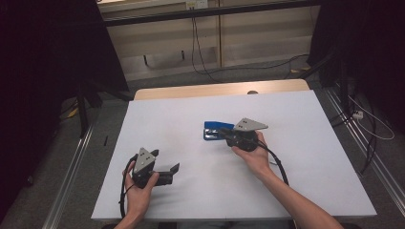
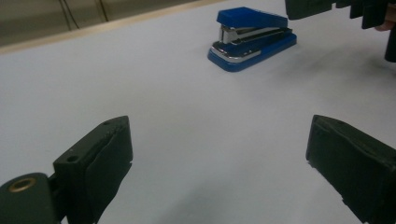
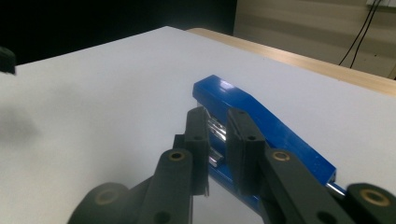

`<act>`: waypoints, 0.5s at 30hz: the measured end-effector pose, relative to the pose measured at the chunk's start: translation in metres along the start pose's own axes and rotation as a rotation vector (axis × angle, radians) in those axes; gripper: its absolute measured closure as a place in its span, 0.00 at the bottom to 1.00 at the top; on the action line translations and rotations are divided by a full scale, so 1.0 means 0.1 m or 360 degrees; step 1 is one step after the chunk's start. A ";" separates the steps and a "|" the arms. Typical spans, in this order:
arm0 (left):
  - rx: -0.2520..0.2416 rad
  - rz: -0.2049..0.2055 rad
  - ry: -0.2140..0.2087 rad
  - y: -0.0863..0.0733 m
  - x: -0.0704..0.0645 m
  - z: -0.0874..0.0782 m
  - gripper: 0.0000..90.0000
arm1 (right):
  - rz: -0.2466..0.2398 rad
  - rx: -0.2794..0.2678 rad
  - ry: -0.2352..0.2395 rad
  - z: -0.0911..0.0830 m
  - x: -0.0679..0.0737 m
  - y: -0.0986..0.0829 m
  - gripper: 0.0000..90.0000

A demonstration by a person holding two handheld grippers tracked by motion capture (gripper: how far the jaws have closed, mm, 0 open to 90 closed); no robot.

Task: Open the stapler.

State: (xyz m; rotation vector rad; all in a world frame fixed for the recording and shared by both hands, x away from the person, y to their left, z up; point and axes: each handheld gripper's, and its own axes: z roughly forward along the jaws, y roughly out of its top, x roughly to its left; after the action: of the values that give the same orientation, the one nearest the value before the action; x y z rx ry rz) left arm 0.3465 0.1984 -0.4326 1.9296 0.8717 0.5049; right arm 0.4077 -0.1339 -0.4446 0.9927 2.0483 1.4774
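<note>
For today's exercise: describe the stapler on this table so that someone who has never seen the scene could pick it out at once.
Start from the white table top under the high view. Near its middle, just ahead of the right gripper, lies a blue plastic stapler with silver metal inside. It is the one coloured item on the white surface; the left gripper and the right one are black, with grey plates.

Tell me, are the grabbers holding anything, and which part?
The left gripper is open, holding nothing. The right gripper is nearly closed beside the blue stapler; whether it grips it cannot be told.
</note>
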 end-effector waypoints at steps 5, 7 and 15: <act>-0.0038 0.0009 -0.0040 0.10 -0.01 0.19 0.10 | -0.0005 0.0023 0.0028 0.05 0.02 -0.02 1.00; -0.0066 0.0007 -0.0082 0.14 -0.03 0.25 0.10 | -0.0016 0.0027 0.0036 0.05 0.02 -0.01 1.00; -0.0059 0.0074 -0.0109 0.28 -0.09 0.50 0.10 | -0.0025 0.0060 0.0042 0.06 0.01 0.00 1.00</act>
State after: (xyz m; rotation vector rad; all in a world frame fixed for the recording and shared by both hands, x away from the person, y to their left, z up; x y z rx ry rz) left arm 0.3838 0.1538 -0.4328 1.9255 0.7706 0.4765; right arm 0.4110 -0.1289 -0.4468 0.9746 2.1051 1.4561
